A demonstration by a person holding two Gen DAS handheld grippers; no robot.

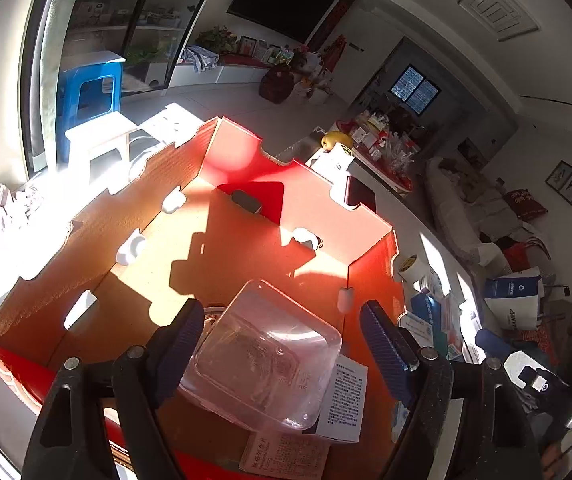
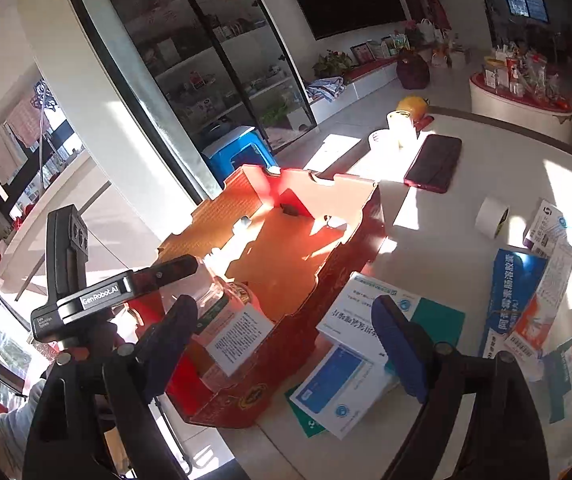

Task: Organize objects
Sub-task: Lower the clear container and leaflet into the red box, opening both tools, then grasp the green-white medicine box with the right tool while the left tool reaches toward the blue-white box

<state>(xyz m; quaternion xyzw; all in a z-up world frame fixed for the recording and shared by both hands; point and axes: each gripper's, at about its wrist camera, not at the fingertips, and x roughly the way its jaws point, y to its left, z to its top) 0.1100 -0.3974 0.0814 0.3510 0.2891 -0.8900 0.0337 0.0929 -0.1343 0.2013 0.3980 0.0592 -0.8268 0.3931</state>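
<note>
red cardboard box [image 1: 369, 216], clear plastic container [image 1: 270, 356] inside

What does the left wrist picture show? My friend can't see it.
A clear plastic container sits between the open left gripper fingers, inside a red cardboard box lit by sunshine. A white printed carton lies beside it.

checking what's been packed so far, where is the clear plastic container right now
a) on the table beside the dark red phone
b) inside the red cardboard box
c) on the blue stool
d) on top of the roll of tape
b: the clear plastic container sits inside the red cardboard box, at its near end beside a white leaflet-printed box, with the left gripper open around it.
</note>
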